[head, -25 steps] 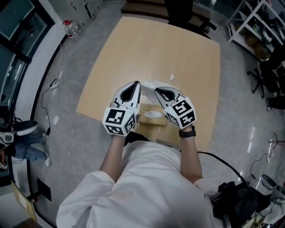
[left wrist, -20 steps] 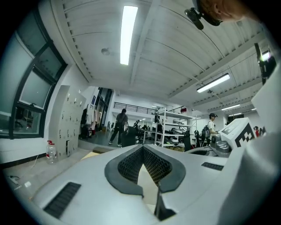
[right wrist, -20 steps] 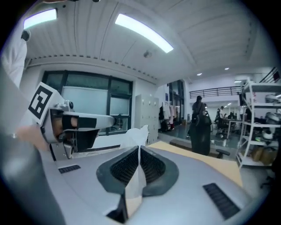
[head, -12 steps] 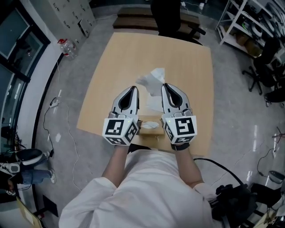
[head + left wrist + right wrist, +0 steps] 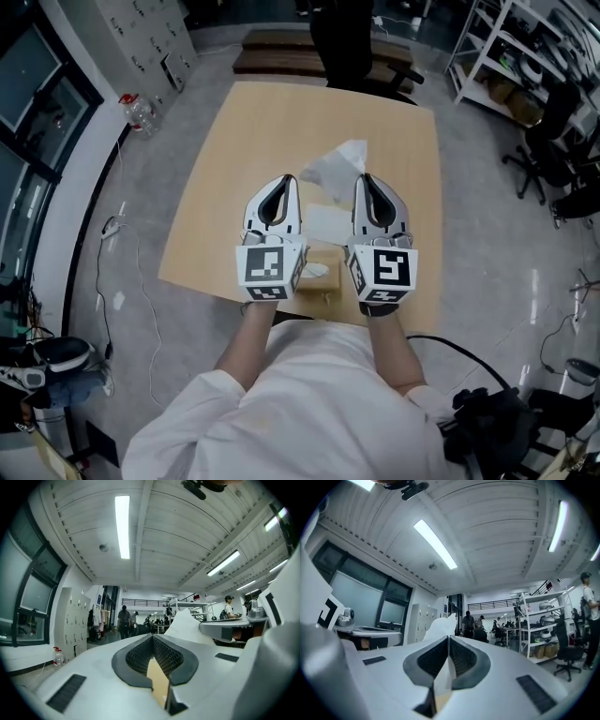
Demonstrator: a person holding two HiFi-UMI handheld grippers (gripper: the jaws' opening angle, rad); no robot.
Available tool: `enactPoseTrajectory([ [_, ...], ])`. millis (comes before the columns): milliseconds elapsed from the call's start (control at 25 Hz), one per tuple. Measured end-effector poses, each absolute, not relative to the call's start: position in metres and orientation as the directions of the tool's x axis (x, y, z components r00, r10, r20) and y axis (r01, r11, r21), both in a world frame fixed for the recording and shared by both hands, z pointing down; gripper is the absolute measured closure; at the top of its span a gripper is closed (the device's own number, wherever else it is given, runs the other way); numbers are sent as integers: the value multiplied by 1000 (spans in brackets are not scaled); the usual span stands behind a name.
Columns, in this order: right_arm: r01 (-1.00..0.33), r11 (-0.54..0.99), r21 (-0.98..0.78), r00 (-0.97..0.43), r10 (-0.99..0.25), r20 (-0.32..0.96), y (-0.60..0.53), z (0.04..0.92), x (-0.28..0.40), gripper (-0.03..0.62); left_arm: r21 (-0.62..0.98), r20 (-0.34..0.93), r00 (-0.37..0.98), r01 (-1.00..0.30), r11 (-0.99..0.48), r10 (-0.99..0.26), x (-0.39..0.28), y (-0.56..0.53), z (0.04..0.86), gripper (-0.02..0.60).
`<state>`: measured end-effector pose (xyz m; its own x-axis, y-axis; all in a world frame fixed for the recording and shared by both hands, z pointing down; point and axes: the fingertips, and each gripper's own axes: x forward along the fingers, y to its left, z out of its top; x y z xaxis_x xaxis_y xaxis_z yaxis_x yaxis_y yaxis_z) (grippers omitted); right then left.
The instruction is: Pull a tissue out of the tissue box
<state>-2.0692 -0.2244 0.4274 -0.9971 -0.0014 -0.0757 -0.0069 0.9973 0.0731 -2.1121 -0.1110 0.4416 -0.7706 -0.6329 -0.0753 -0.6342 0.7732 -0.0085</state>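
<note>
My right gripper (image 5: 367,178) is held level above the wooden table (image 5: 253,131), shut on a white tissue (image 5: 336,169) that sticks out past its tip. The right gripper view shows the tissue (image 5: 443,623) pinched between the jaws of that gripper (image 5: 448,639). Below my hands, the brown tissue box (image 5: 323,283) stands near the table's front edge, with white paper showing at its slot. Beside it, my left gripper (image 5: 281,180) is also level. Its jaws meet at the tip (image 5: 152,637) with nothing between them. In its view the tissue (image 5: 187,625) shows to the right.
Another white tissue (image 5: 323,223) lies flat on the table beyond the box. A dark chair (image 5: 342,37) stands at the table's far side. Shelves (image 5: 506,56) and an office chair (image 5: 553,141) are at the right, a water bottle (image 5: 139,111) on the floor at the left.
Both grippers have risen from the box. The right one swung up to level and drew the tissue out of the box; it now hangs clear above the table.
</note>
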Motion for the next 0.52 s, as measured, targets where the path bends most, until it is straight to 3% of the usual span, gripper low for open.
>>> enactPoseTrajectory([
  [520, 15, 994, 110, -995, 27, -101, -231, 427, -2073, 579, 48, -94, -731, -682, 730, -676, -2096, -118, 441, 589],
])
